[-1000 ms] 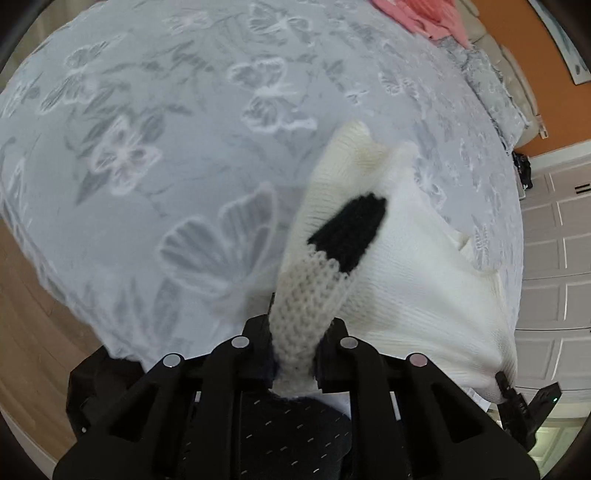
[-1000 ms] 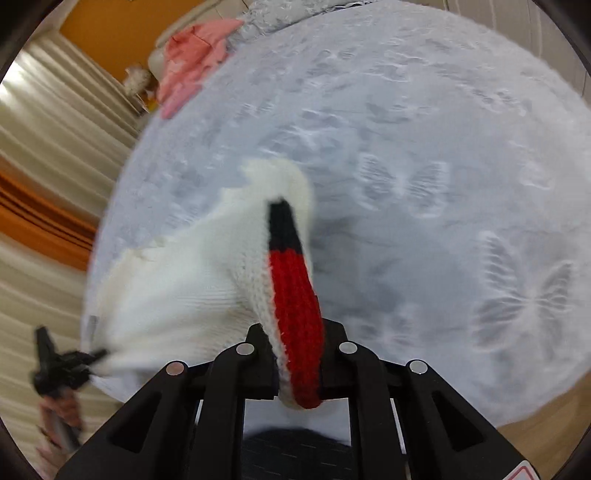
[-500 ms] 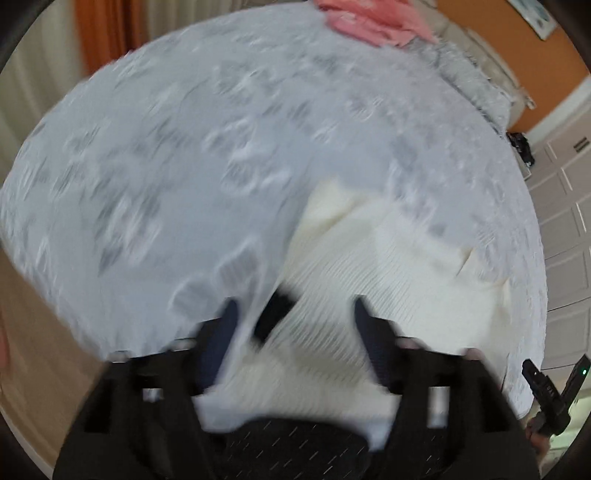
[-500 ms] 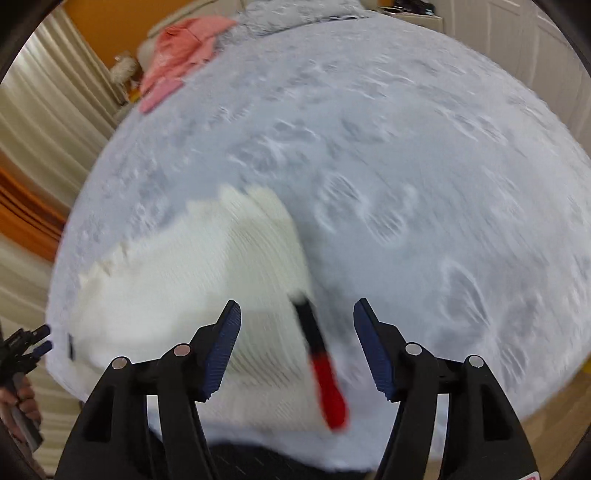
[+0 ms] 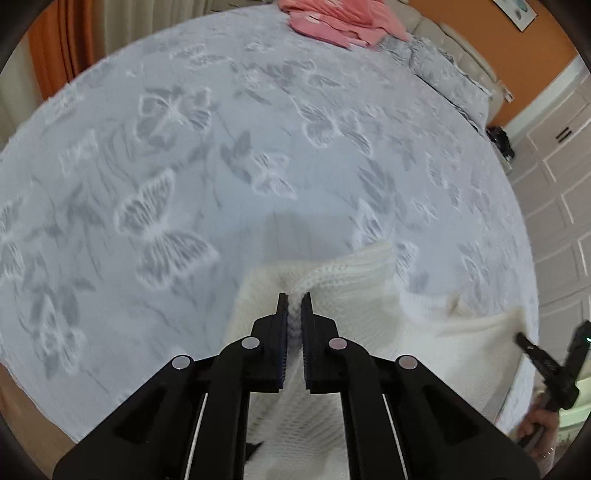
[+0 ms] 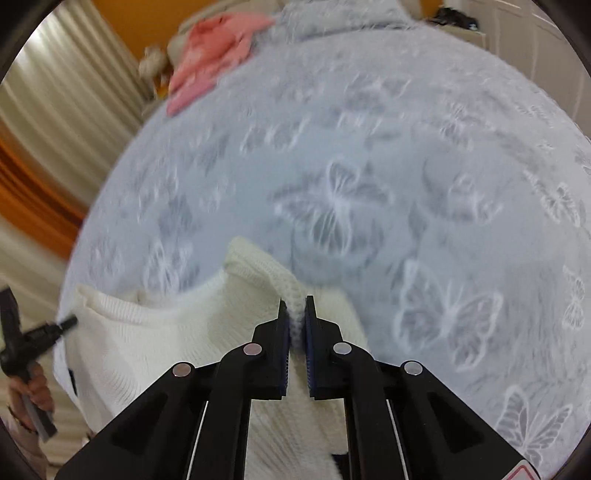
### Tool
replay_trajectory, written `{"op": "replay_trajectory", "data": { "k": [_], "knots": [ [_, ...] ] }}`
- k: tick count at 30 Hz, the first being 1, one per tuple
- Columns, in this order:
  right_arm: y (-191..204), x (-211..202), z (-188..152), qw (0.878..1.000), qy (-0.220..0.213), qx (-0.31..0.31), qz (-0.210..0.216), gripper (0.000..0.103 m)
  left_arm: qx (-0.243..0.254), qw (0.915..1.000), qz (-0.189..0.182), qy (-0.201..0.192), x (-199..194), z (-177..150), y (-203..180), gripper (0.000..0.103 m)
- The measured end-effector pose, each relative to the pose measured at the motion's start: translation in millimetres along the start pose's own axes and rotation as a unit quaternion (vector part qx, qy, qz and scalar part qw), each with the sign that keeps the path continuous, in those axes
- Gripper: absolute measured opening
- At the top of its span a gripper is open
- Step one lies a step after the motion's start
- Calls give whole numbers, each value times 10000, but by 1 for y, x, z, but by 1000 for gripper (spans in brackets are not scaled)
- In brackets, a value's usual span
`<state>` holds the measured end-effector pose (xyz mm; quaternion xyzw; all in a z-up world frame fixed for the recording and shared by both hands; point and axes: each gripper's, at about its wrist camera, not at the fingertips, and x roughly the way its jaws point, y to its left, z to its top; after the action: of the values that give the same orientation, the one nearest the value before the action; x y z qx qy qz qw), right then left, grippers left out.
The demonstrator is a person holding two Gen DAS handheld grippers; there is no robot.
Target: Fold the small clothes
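A cream knitted sweater (image 5: 362,295) lies at the near edge of a bed with a grey butterfly cover (image 5: 221,166). My left gripper (image 5: 294,306) is shut on a pinched ridge of its knit near the left side. In the right wrist view the same sweater (image 6: 177,332) spreads to the left, and my right gripper (image 6: 295,310) is shut on a fold of its knit near the right side. The right gripper also shows at the edge of the left wrist view (image 5: 546,365), and the left gripper shows in the right wrist view (image 6: 26,339). The sleeve cuffs are hidden.
A pink garment (image 5: 340,22) lies at the far end of the bed, also in the right wrist view (image 6: 210,59). A grey pillow (image 5: 447,77) sits near the headboard. White cabinet doors (image 5: 561,184) stand to the right, curtains (image 6: 55,122) to the left.
Both grippers let go of the sleeve cuffs, opened, moved forward over the sweater and shut again on folds of its cream body. The coloured cuffs have dropped out of view.
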<state>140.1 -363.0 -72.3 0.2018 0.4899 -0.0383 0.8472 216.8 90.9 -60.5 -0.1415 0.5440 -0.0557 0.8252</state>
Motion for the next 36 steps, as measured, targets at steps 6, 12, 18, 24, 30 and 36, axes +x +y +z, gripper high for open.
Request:
{"op": "replay_trajectory", "data": {
  "k": [6,12,18,24,30,36],
  "knots": [
    [-13,53,-4,9974,613,121,-368,12,74,9978,400,522,57,-5,8,10],
    [34,-22,-26,9997,-45,-234,98,16,485,9967,629,143,3,-31,-9,28],
    [25,44,-77,9909,1191,-342,-527,6,767,9930,894,69,-16,-54,-28,28],
    [44,-13,-74,9981,610,-79,-79,13,820,9919,965,55,-33,-71,-25,30],
    [102,-23,-79,9945,766,-654,297,13,451,9945,929,185,-35,-81,-2,53],
    [159,15,-82,9860,1233,-1059,371,12,-1231,9836,41,1319,7,-94,63,82]
  ]
}}
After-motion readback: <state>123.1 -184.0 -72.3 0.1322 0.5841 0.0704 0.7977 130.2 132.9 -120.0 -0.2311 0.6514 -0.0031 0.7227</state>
